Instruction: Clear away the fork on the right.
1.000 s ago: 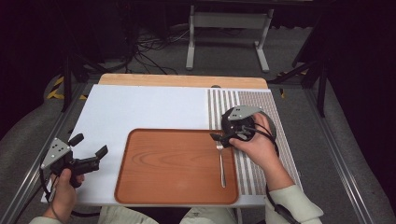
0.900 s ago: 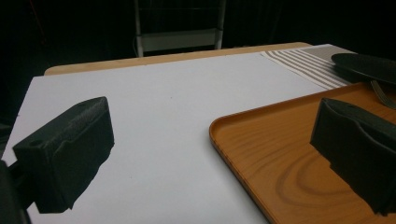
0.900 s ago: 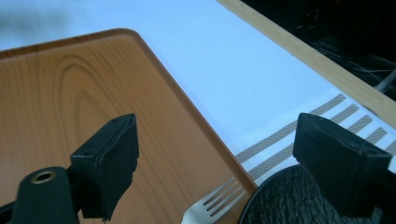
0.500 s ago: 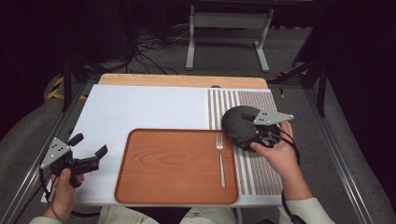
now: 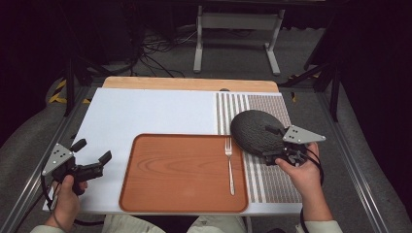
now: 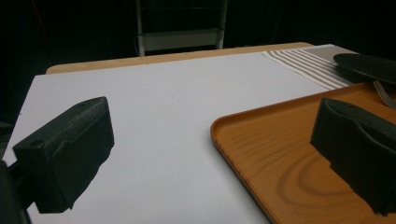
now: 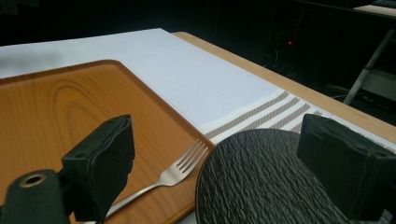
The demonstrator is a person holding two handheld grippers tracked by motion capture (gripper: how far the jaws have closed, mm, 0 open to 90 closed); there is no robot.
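At the table's 3 o'clock edge: right gripper [image 5: 273,141] at the dark plate [image 5: 256,131], jaws spread, nothing clamped.

Plate lies on the striped mat [image 5: 272,179], its 9 o'clock rim just beside the fork [image 5: 230,165] tines and the wooden tray [image 5: 165,170] lip. Risk: a low or shallow bite could skid the plate into the fork, or catch the mat and drag it. Left gripper [image 5: 91,158] idles released at 8 o'clock, well apart. Open room: white sheet [image 5: 155,111] toward 12 o'clock; tray bare toward 9.
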